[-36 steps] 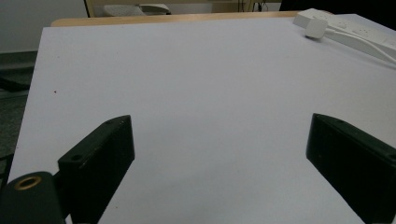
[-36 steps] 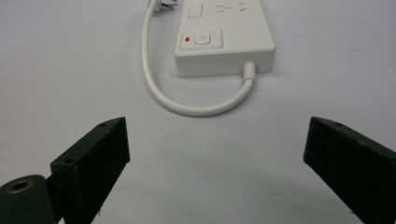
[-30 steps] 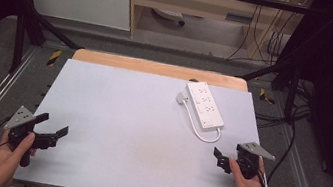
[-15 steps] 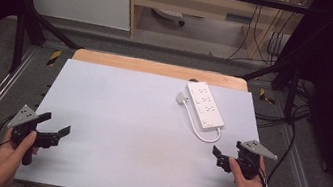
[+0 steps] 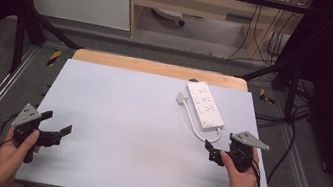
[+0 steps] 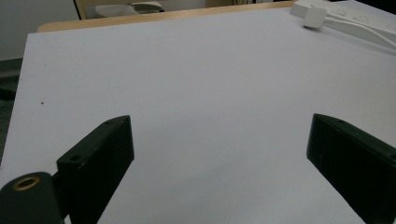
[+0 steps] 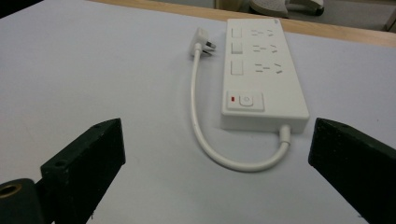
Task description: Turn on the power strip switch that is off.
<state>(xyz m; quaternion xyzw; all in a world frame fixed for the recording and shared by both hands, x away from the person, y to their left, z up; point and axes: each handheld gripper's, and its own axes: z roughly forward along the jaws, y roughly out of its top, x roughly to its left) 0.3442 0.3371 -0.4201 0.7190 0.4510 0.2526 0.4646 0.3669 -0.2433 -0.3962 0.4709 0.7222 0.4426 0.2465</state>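
**Power strip lies at the far right of the table, both your grippers wide apart**

The power strip point(image 5: 204, 105) is a flat white plastic block, long and rectangular with rounded corners, lying on the pale grey table top point(image 5: 130, 118) towards its far right. It sits at a slant in the high view, one short end pointing at your right gripper point(image 5: 213, 152). From the right gripper view you see its upper face: three rows of socket slots, each with a plain square rocker beside it, and at the near end a square button next to a small red mark.

A smooth white cable point(image 7: 201, 135) leaves that near end, curves in a loop across the table and runs back alongside the strip to a white plug point(image 7: 203, 43), which lies on its side just beside the strip's far corner, prongs showing.

Your right gripper hovers near the loop of cable, its matte black jaws spread well apart with nothing between them. Your left gripper point(image 5: 56, 129) is at the near left of the table, well apart from the strip, and its jaws also stand wide with bare table between.

The table surface is matte and even, with a strip of light wood point(image 5: 158, 68) along its far edge
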